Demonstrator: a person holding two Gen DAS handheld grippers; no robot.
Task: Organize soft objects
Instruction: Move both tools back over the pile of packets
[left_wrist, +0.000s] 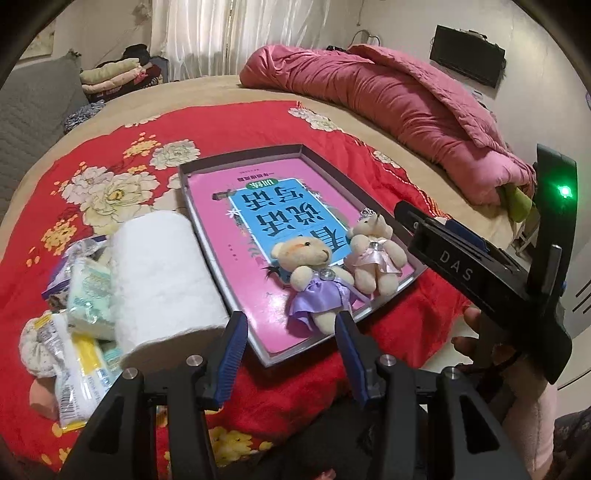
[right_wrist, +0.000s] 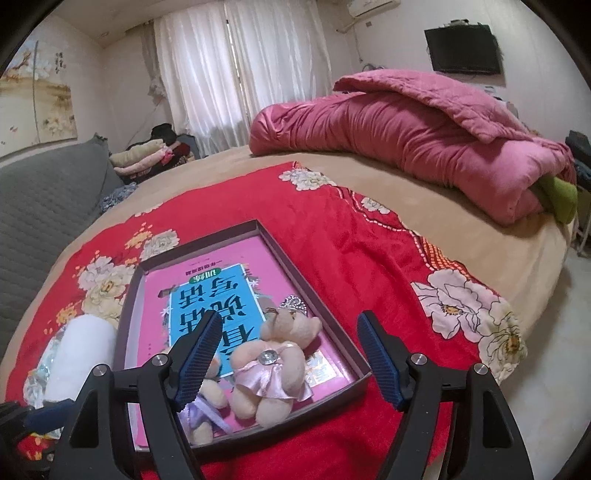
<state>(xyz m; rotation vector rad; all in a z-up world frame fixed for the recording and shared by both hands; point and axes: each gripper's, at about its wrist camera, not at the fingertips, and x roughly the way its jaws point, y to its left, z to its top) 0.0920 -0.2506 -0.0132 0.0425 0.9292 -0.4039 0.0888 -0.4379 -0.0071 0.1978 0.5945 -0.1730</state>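
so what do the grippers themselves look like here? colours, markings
Both are matte black frames with silver round bolt heads at the joints. Fingers are black-backed with blue ribbed pads. Left gripper and right gripper look alike. From the left wrist, the right gripper's body shows white "DAS" lettering and a green LED. No cables visible.

The left tongs (left_wrist: 290, 332) are standing open, the two blue-padded fingers (left_wrist: 233, 347) spread apart with nothing between them, pointing forward and slightly down. The right tongs (right_wrist: 291, 354) are likewise gaping wide, their ribbed blue pads (right_wrist: 380, 363) angling outward and gripping nothing. In the left wrist view the right tool's black body is reaching in from the right side, tilted, with the person's right hand (left_wrist: 476, 339) wrapping its handle from below.
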